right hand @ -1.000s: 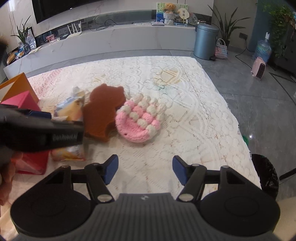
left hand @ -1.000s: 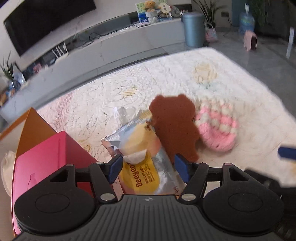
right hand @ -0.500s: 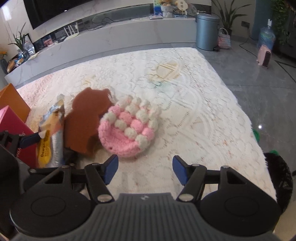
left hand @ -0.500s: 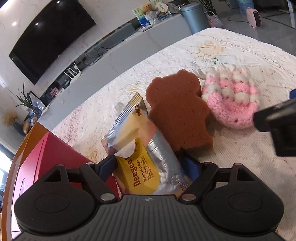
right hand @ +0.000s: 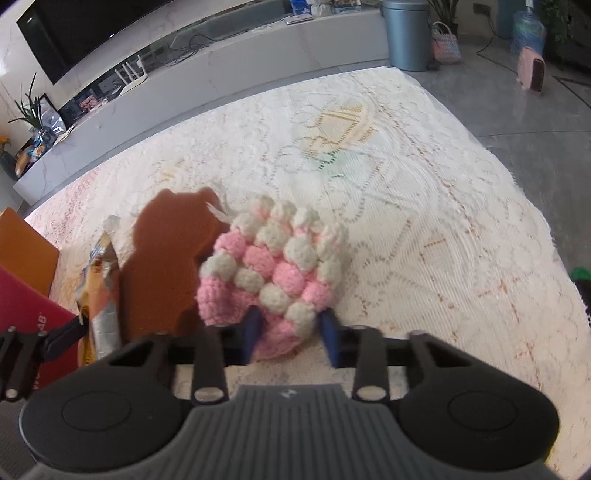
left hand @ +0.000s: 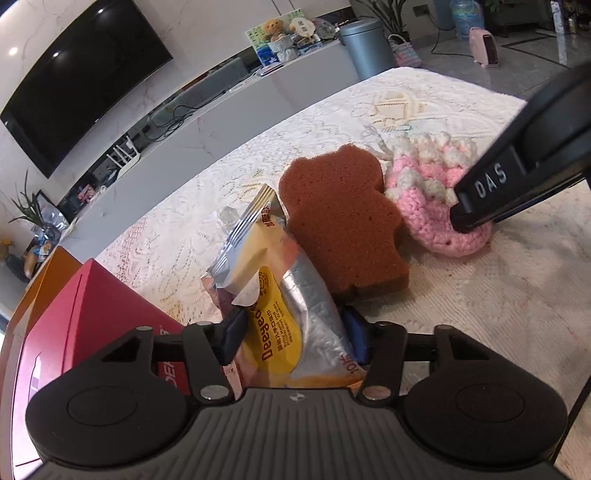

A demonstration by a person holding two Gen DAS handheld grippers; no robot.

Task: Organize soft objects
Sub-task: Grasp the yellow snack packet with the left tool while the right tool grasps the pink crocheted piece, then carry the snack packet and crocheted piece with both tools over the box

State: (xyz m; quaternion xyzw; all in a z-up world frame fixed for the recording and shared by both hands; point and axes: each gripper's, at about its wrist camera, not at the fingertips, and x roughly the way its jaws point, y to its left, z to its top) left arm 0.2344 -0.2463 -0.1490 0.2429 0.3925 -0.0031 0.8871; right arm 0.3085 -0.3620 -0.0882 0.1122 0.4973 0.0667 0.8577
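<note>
A yellow and silver snack packet (left hand: 280,317) lies on the lace-covered table, and my left gripper (left hand: 293,334) has a finger on each side of its near end, jaws closing on it. A brown bear-shaped sponge (left hand: 341,225) lies just beyond it, also seen in the right wrist view (right hand: 162,258). A pink and white crochet pouch (right hand: 275,269) lies right of the sponge. My right gripper (right hand: 290,338) straddles the pouch's near edge, jaws narrowed around it. The right gripper's body (left hand: 524,147) reaches in over the pouch (left hand: 424,206).
A red box (left hand: 74,325) and an orange box (right hand: 22,254) stand at the left, close to the packet. The lace tablecloth (right hand: 406,221) stretches far and right to the table edge. A TV wall, a long counter and a grey bin (right hand: 406,33) lie beyond.
Both grippers have moved forward and down. The left jaws have narrowed around the packet. The right gripper has reached the pouch and its jaws have narrowed around the near edge.
</note>
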